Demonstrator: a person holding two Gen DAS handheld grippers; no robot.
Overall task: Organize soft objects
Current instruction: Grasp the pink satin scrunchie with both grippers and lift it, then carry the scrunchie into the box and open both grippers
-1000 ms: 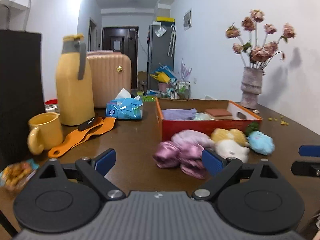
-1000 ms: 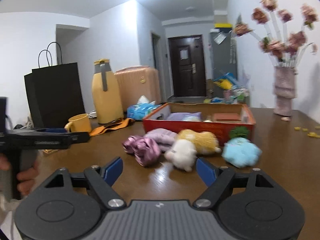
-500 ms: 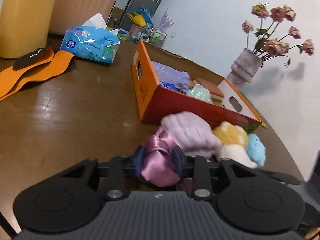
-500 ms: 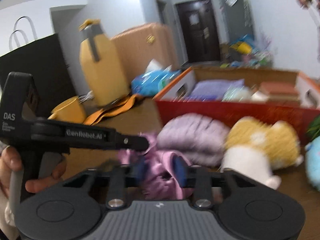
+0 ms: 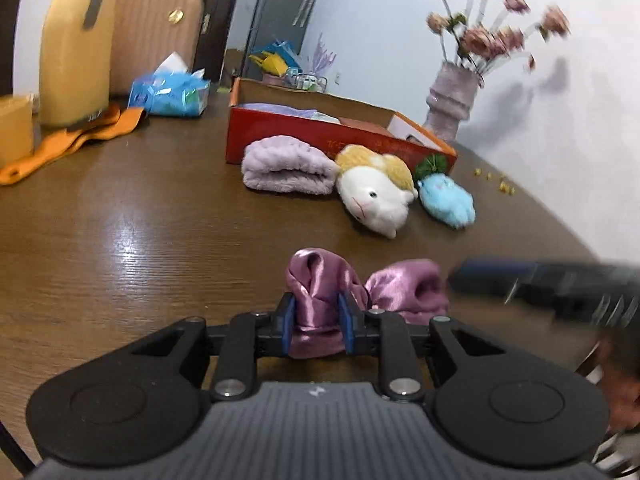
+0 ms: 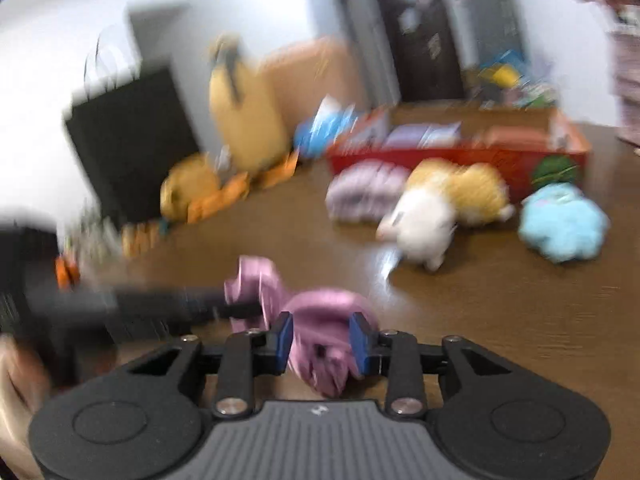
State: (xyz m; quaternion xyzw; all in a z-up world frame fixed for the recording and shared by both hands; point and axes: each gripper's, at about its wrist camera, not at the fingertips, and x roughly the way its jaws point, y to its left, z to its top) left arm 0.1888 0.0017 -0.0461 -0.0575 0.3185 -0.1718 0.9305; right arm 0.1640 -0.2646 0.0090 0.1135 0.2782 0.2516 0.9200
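Observation:
My left gripper point(image 5: 316, 322) pinches one lobe of a pink satin cloth point(image 5: 320, 276), its jaws still closing on the fabric. The cloth's other lobe point(image 5: 408, 286) sits between the pads of my right gripper point(image 6: 322, 342), whose jaws are opening slightly while they still touch the satin point(image 6: 324, 312). The cloth hangs low over the brown table point(image 5: 140, 240). Farther off lie a lilac rolled towel point(image 5: 288, 164), a white and yellow plush animal point(image 5: 376, 192) and a blue plush point(image 5: 448, 200), all in front of the red box point(image 5: 280, 136).
At the back left stand a yellow flask point(image 5: 76, 52), a yellow mug point(image 5: 14, 128), an orange strap point(image 5: 72, 140), a blue tissue pack point(image 5: 172, 92) and a black bag point(image 6: 128, 144). A vase of flowers point(image 5: 452, 100) stands at the back right.
Both grippers went from wide open to shut on the pink satin. They have since drawn it back toward me, away from the towel and the plush toys.

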